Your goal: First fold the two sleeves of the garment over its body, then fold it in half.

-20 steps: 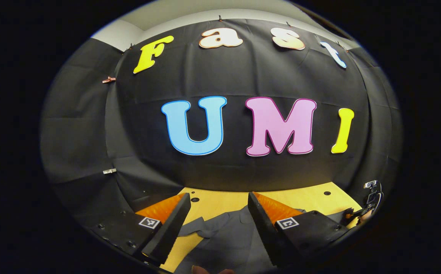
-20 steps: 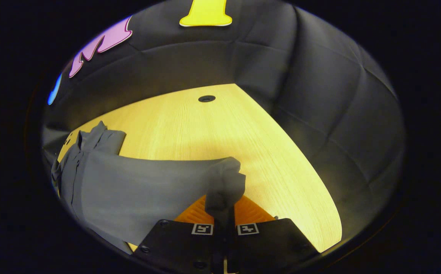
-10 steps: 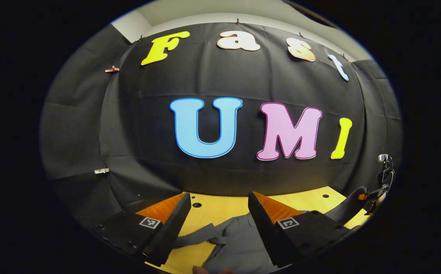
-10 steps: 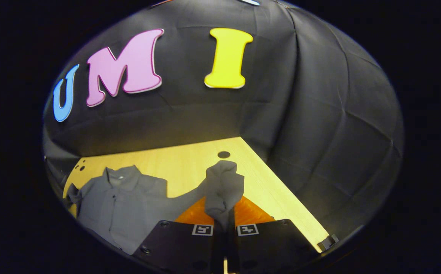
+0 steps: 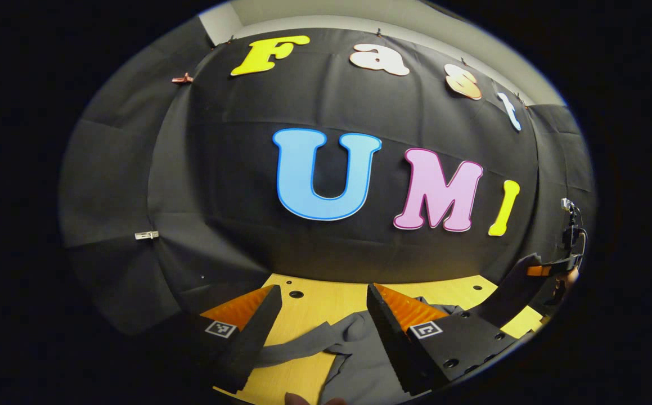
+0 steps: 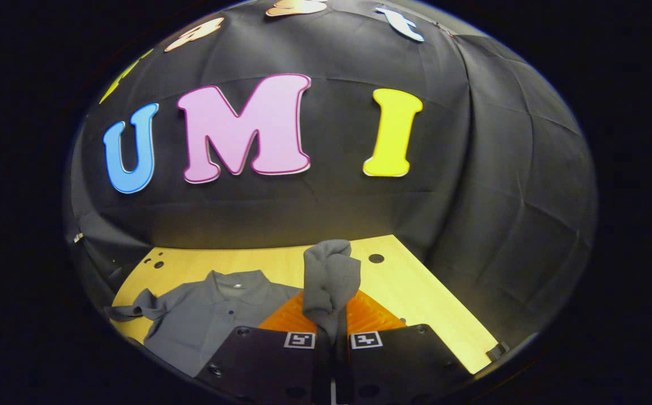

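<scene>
Both orange fingers of the right gripper (image 6: 331, 315) pinch a sleeve (image 6: 330, 278) above the grey garment (image 6: 213, 318) on the tabletop (image 6: 416, 304); left gripper (image 5: 323, 315) gapes wide, holding nothing.

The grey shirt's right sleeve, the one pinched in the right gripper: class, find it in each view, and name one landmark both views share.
Left gripper view: the sleeve rises at far right, up to the right gripper.
Right gripper view: the sleeve stands bottom centre, bunched above the clamped orange fingers.
Shared landmark: the shirt's collar.
</scene>
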{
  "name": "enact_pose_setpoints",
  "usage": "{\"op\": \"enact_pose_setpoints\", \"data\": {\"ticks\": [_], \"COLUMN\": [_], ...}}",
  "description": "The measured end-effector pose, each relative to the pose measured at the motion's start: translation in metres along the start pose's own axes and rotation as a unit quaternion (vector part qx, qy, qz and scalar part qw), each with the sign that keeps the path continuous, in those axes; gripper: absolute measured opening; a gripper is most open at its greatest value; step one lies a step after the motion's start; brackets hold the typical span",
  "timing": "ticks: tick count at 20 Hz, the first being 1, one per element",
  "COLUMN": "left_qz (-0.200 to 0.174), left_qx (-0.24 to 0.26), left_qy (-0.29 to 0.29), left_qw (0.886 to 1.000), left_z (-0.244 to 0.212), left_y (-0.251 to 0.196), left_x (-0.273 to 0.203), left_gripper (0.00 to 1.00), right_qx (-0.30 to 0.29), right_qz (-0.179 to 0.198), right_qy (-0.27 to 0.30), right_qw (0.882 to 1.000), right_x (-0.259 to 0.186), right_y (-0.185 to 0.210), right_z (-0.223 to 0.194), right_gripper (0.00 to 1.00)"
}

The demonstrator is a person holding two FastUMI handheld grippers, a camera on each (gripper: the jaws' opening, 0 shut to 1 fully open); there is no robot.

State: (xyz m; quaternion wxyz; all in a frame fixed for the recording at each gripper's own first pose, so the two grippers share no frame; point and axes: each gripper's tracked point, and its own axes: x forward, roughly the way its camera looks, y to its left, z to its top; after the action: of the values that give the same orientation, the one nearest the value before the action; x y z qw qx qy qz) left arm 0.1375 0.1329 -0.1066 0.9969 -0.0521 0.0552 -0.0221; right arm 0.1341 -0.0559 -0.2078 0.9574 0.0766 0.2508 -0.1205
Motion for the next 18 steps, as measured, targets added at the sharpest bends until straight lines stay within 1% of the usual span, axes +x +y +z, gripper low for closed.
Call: {"op": "enact_pose_setpoints", "data": {"ticks": [5,6,7,8,10,13,18], "left_qz": [0.009,0.01,0.009,0.009,0.006,0.011,0.026], "left_qx": [0.009,0.012,0.014,0.017,0.026,0.031,0.047], "left_qy": [0.01,0.014,0.019,0.025,0.031,0.048,0.076], "left_qw": [1.0,1.0,1.0,1.0,0.999,0.998,0.996], "left_z": [-0.021,-0.026,-0.034,-0.039,-0.05,-0.073,-0.112], "left_y": [0.047,0.056,0.064,0.072,0.083,0.106,0.141], "left_x": [0.012,0.013,0.014,0.015,0.016,0.018,0.026], "left_gripper": [0.95,0.91,0.91,0.95,0.95,0.95,0.95], "right_qx": [0.002,0.004,0.006,0.006,0.003,-0.008,-0.019], "right_qz": [0.038,0.047,0.055,0.065,0.082,0.11,0.138], "right_qy": [-0.004,-0.002,-0.001,0.002,0.006,0.018,0.042], "right_qw": [0.999,0.999,0.998,0.998,0.997,0.994,0.989], "right_x": [-0.013,-0.016,-0.018,-0.019,-0.022,-0.023,-0.019], "right_y": [0.074,0.09,0.106,0.121,0.152,0.193,0.243], "right_z": [0.004,0.002,0.0,-0.004,-0.011,-0.027,-0.058], "right_gripper": [0.08,0.08,0.08,0.08,0.08,0.08,0.08]}}
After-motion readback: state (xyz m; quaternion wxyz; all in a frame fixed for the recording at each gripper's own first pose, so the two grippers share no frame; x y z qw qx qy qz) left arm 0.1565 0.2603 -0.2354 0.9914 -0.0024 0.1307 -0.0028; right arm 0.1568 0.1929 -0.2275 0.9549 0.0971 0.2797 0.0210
